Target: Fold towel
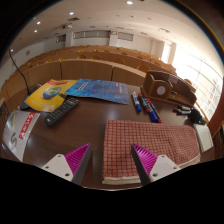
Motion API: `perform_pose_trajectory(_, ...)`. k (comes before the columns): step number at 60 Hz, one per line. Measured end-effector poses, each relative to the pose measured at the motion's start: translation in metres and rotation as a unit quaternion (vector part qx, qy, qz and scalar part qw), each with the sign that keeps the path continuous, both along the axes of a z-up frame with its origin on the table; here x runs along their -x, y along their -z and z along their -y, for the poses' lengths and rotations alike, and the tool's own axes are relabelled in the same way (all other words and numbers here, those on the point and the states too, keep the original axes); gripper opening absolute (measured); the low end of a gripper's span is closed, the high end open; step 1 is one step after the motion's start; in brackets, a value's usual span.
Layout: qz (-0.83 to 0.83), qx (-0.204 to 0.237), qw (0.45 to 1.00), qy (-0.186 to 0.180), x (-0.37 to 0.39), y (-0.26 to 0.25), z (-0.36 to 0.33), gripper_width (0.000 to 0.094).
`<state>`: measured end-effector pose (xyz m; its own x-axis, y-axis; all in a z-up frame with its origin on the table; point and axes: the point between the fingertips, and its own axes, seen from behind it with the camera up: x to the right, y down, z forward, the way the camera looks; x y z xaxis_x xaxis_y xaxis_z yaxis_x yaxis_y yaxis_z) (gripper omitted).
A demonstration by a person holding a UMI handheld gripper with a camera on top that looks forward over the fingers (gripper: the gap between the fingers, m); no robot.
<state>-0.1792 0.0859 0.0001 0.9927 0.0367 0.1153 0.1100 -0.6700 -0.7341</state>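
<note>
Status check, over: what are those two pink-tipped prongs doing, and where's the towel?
Gripper open, empty. Red-and-white checked cloth towel flat on brown wooden table, just ahead of jaws. Black remote control off to one side, not blocking.

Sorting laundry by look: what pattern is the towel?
Red-and-white check, towel, gripper view.

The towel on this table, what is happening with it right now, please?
A person holds a handheld gripper over a wooden table. Its fingers are open and hold nothing. The checkered towel lies spread flat just ahead of them, with its near edge between the fingertips. Folding has not visibly begun. Beyond the towel lie markers, a remote control, a blue sheet and a yellow packet.
</note>
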Motion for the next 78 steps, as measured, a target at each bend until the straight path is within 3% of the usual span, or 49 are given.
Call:
perform_pose_trajectory(5,-0.009,0.002,1.000,0.011,0.000,0.009,-0.009,0.0697)
perform_pose_trajectory(12,0.009,-0.001,1.000,0.012,-0.008,0.009,-0.013,0.0347)
perform_pose_trajectory(18,0.038,-0.004,0.999,0.000,-0.013,0.010,-0.012,0.0121)
perform_pose_trajectory(25,0.043,0.001,0.999,-0.010,-0.012,0.010,-0.010,0.0056)
perform_pose_trajectory(39,-0.072,0.006,0.996,-0.048,0.033,-0.015,0.022,0.0046)
perform_pose_trajectory(51,-0.230,-0.046,0.968,-0.086,0.080,-0.119,0.046,0.0046)
perform_pose_trajectory(59,-0.263,-0.075,0.959,-0.072,0.043,-0.162,0.037,0.0046)
perform_pose_trajectory(68,-0.195,-0.071,0.978,-0.016,-0.041,-0.122,0.016,0.0058)
perform_pose_trajectory(73,-0.162,-0.058,0.985,0.006,-0.086,-0.086,0.009,0.0163)
perform_pose_trajectory(78,-0.095,-0.064,0.993,0.024,-0.134,-0.066,0.005,0.0382)
